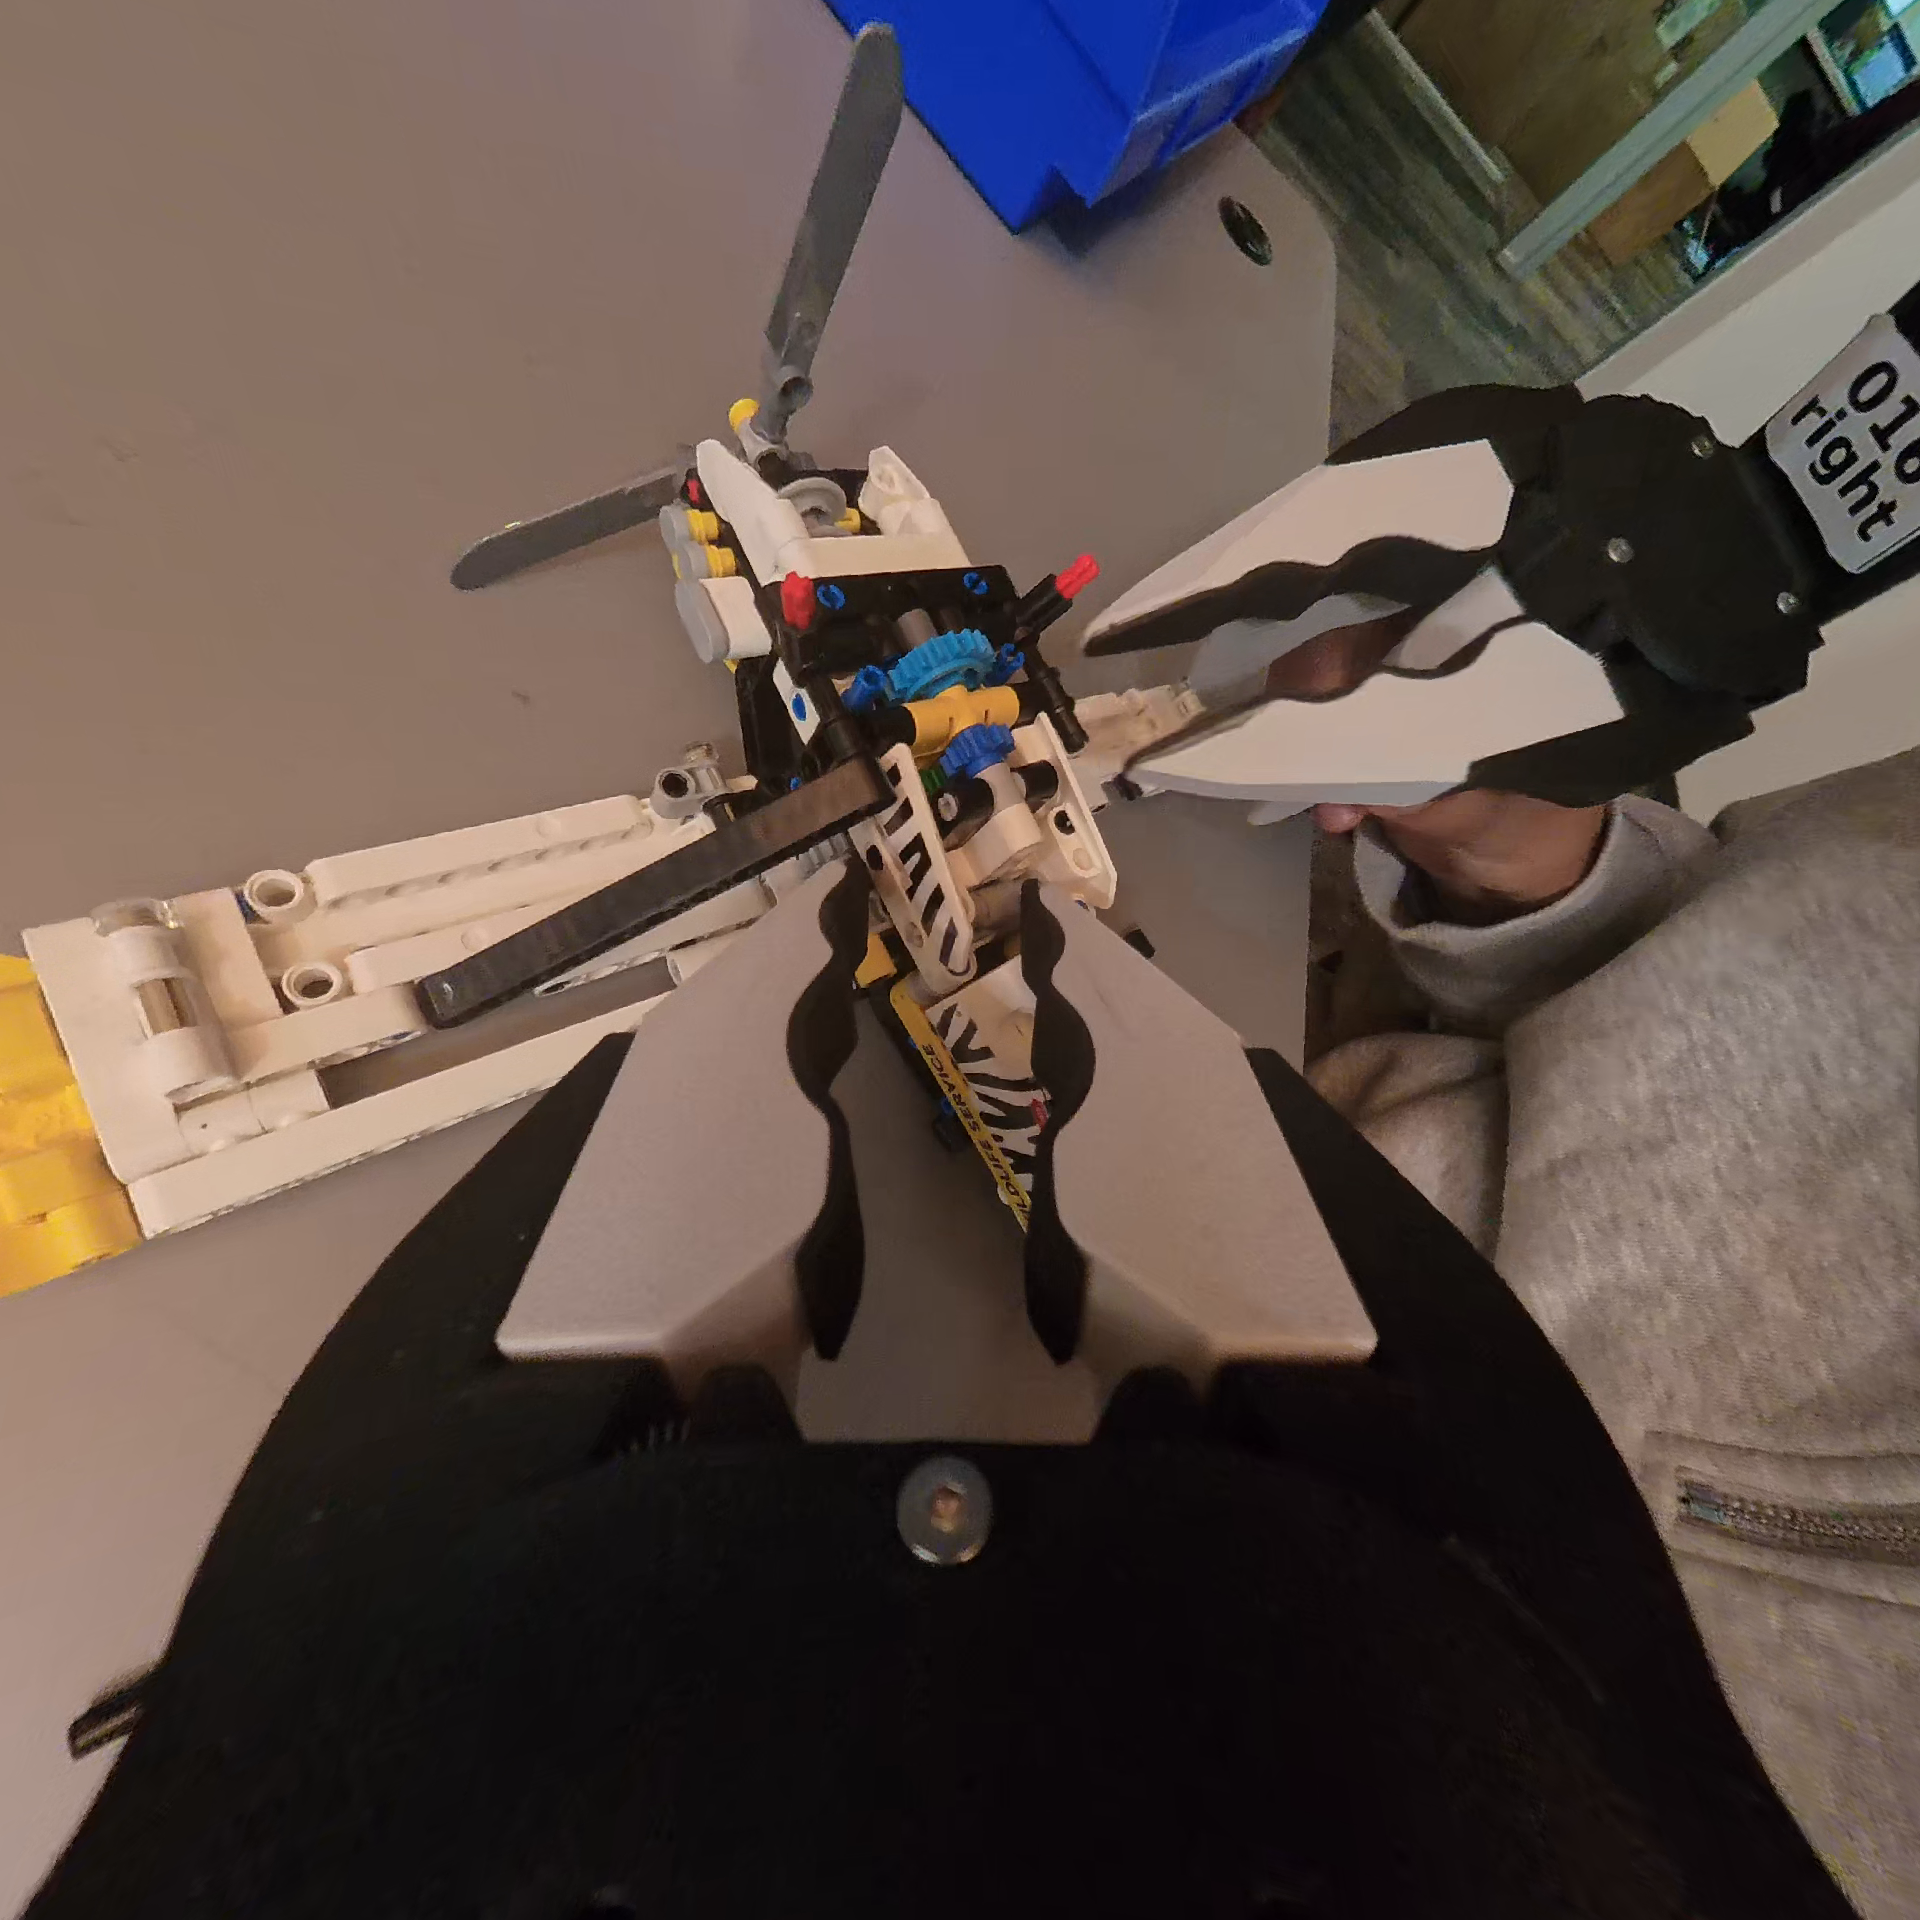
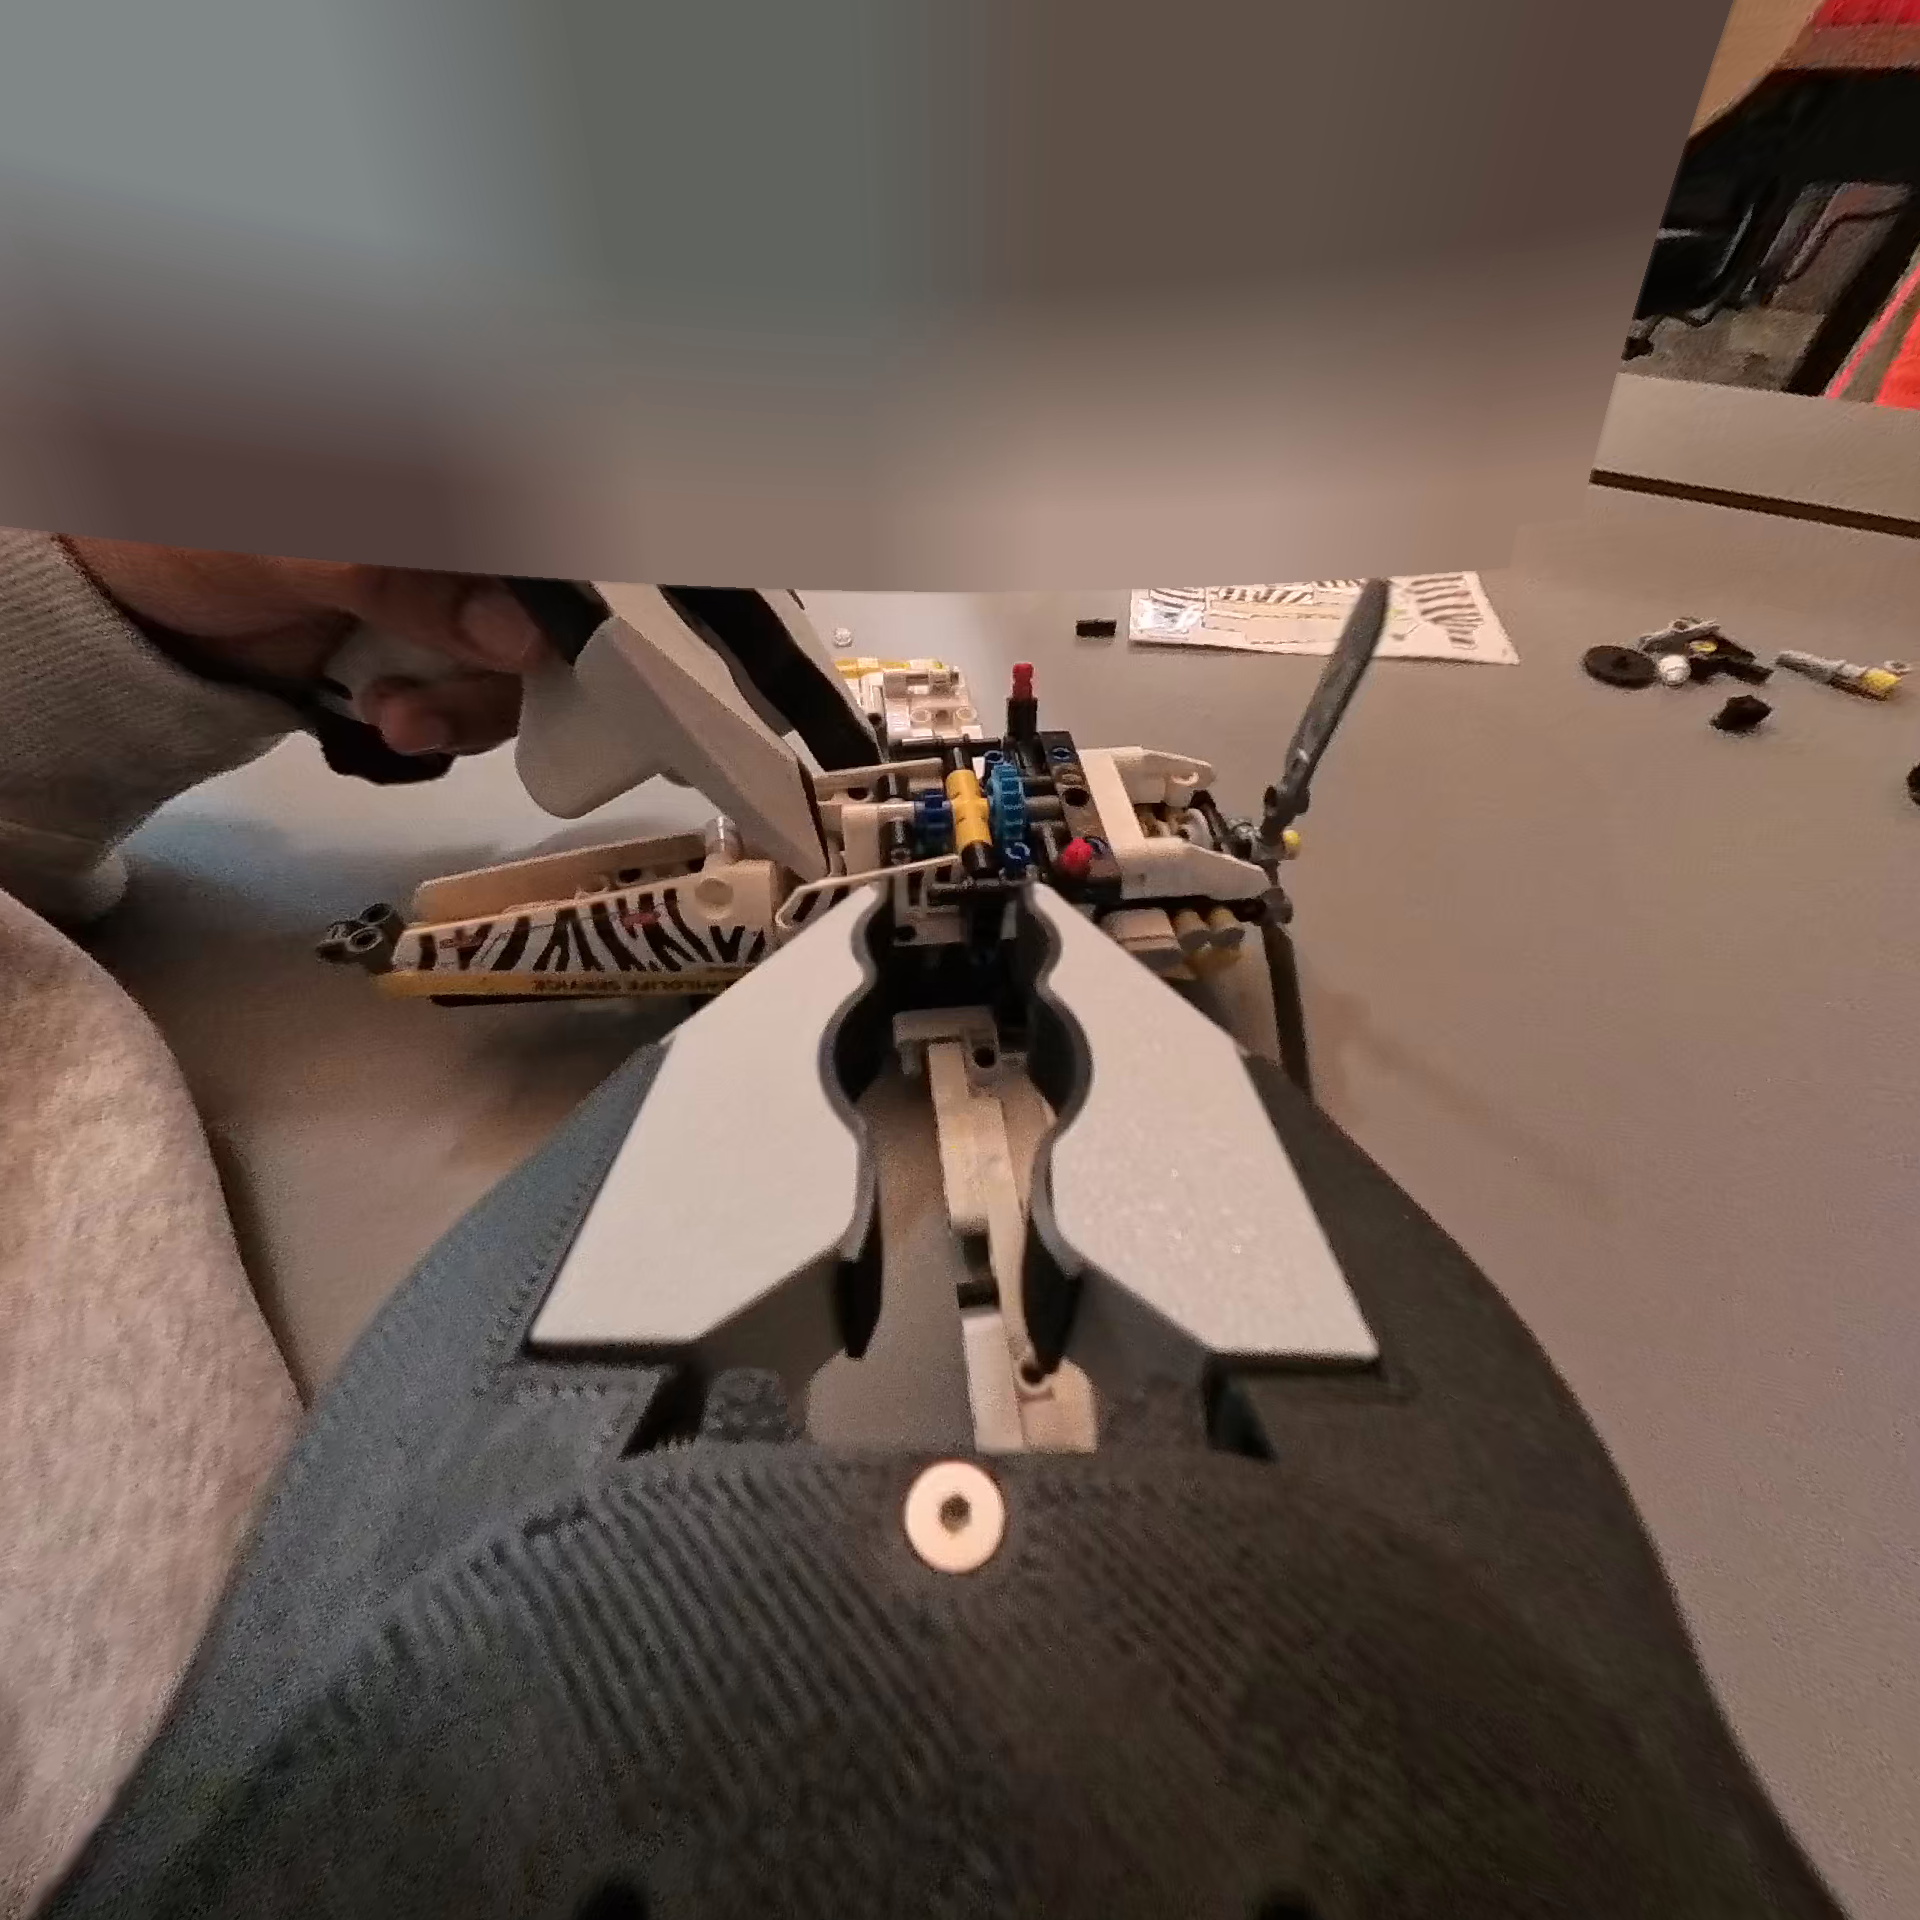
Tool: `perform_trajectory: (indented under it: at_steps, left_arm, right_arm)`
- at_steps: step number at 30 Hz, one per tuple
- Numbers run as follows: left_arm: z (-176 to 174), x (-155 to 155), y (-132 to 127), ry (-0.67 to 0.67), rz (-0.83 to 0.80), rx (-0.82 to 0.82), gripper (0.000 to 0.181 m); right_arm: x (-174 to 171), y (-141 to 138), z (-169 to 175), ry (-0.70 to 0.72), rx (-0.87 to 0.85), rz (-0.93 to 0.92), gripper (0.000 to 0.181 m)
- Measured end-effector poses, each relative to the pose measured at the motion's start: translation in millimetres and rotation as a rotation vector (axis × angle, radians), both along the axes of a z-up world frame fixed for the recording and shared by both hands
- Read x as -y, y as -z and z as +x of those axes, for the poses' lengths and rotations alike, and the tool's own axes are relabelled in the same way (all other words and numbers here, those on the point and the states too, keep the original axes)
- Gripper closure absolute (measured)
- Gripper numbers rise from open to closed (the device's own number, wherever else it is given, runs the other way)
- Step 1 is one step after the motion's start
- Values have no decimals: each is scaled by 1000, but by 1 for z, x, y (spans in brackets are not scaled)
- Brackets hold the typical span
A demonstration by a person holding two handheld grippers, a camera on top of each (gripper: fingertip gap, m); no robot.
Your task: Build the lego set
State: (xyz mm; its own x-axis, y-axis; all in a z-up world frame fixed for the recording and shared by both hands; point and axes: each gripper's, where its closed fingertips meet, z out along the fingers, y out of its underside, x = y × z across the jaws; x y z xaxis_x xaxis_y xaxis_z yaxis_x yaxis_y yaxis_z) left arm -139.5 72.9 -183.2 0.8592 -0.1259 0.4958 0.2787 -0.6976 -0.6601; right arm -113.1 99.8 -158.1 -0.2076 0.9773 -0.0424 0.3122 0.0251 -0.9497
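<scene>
A white lego plane (image 1: 914,644) with zebra-striped panels lies on the grey table (image 1: 312,364); it also shows in the right wrist view (image 2: 644,925). Its grey propeller (image 1: 831,208) points away, and blue gears (image 1: 940,665) and red pins (image 1: 1075,575) sit in the open body. A long black beam (image 1: 644,904) lies across one white wing. My left gripper (image 1: 935,914) is shut on the striped fuselage. My right gripper (image 2: 951,899) is open and straddles the other white wing (image 2: 982,1153), fingertips at the body; it also shows in the left wrist view (image 1: 1112,707).
A blue bin (image 1: 1091,94) stands at the table's far edge. A striped sticker sheet (image 2: 1320,618) and several loose small parts (image 2: 1704,665) lie beyond the plane. A person's grey sleeve (image 1: 1662,1039) is close on the right. The wing ends in a yellow tip (image 1: 42,1122). One gripper's finger ends stand about 5 cm off the other's. The white lego plane (image 1: 914,644) is about 4 cm from both grippers' fingertips.
</scene>
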Motion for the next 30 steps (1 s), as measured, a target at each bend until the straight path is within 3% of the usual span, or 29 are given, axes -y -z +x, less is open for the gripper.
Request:
perform_trajectory:
  at_steps: [3, 7, 16, 24, 27, 30]
  left_arm:
    - [0, 0, 0, -4, 7, 15, 154]
    - [0, 0, 0, -9, 19, 25, 154]
    - [0, -1, -1, 0, 57, 50, 154]
    - [-3, -1, -2, -10, 86, 111, 154]
    - [-2, 0, -3, -6, 93, 116, 154]
    - [-2, 1, -4, 2, 98, 118, 153]
  right_arm:
    - [-1, -5, 14, -25, -22, -52, 160]
    - [26, 5, 28, -170, 50, -120, 161]
    - [56, 45, 20, -230, 228, 183, 163]
    - [49, 64, 17, -193, 320, 257, 161]
    - [49, 64, 17, -193, 323, 262, 174]
    - [49, 64, 17, -194, 321, 266, 175]
